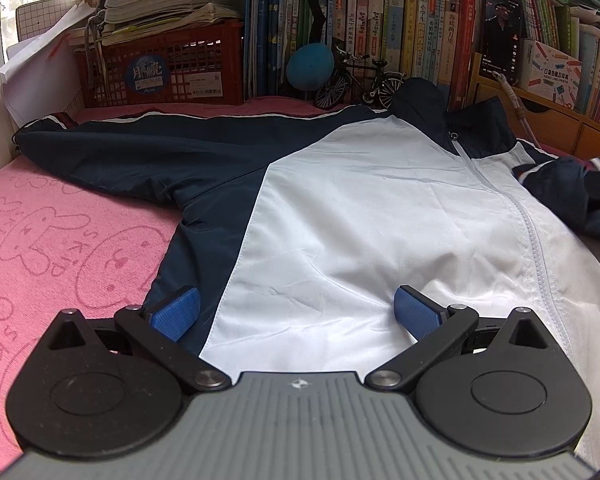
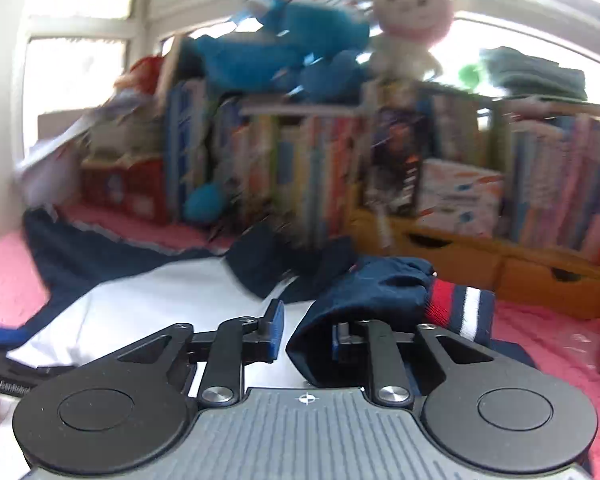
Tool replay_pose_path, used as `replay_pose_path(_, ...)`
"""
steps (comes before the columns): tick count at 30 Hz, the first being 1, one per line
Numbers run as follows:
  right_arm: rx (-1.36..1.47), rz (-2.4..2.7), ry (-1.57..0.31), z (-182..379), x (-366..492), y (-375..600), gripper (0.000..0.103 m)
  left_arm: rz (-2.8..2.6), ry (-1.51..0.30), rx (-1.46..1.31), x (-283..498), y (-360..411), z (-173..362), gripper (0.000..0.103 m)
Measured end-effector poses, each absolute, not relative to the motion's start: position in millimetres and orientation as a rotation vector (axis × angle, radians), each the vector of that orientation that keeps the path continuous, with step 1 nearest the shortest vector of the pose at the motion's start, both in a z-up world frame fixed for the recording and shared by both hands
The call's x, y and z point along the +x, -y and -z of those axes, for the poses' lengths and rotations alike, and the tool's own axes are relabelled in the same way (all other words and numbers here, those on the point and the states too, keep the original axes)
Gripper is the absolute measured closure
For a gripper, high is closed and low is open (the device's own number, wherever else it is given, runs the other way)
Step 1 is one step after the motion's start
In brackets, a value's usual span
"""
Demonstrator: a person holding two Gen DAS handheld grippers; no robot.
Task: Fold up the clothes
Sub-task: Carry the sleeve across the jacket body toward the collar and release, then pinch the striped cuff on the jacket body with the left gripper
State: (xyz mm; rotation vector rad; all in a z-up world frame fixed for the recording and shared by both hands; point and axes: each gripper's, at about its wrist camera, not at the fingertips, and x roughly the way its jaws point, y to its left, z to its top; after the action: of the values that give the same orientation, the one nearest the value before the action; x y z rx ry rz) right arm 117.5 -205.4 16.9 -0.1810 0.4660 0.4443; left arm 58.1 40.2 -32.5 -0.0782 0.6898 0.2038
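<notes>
A navy and white zip jacket (image 1: 360, 200) lies face up on a pink blanket (image 1: 60, 240), its left sleeve (image 1: 120, 144) stretched out flat. My left gripper (image 1: 296, 312) hovers open over the hem, its blue pads (image 1: 176, 312) wide apart and nothing between them. In the blurred right wrist view, the other navy sleeve (image 2: 380, 292) is bunched up and draped over the right finger of my right gripper (image 2: 306, 326), its red and white striped cuff (image 2: 456, 308) hanging to the right. A narrow gap shows between the left pad (image 2: 277, 328) and the cloth, so this gripper is open.
At the back stand a row of books (image 1: 400, 40), a red crate (image 1: 160, 68) under stacked papers, a blue ball (image 1: 310, 66) and a model bicycle (image 1: 360, 76). Wooden drawers (image 2: 500, 264) are at the right, with plush toys (image 2: 292, 48) on top.
</notes>
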Motion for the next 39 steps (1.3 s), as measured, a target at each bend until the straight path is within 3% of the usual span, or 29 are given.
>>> replay_pose_path(4,-0.226,-0.538,-0.503,-2.1,94.1,187.1,0.044,-0.204,-0.689,-0.078,58.1,-39.9,32.5,0.0)
replay_pose_path(10,-0.102,-0.497,-0.48,-11.1,75.9,224.7,0.025,-0.204,-0.689,-0.078,58.1,-39.9,32.7,0.0)
replay_pose_path(18,0.51,-0.165,-0.691,16.8,167.5,283.3,0.021,-0.205,-0.689,-0.077,58.2,-39.3,32.7,0.0)
replay_pose_path(22,0.553,-0.33,-0.784,18.3,199.2,249.6,0.021,-0.205,-0.689,-0.077,58.3,-39.1,32.7,0.0)
replay_pose_path(26,0.714,-0.846,-0.717,-6.9,181.5,238.3,0.015,-0.205,-0.688,-0.076,58.3,-39.3,32.7,0.0)
replay_pose_path(28,0.666,-0.834,-0.685,-17.7,168.9,244.0,0.007,-0.205,-0.688,-0.076,58.4,-39.2,32.7,0.0)
replay_pose_path(39,0.235,-0.182,-0.532,-11.0,105.4,304.9,0.01,-0.206,-0.688,-0.076,58.4,-38.7,32.9,0.0)
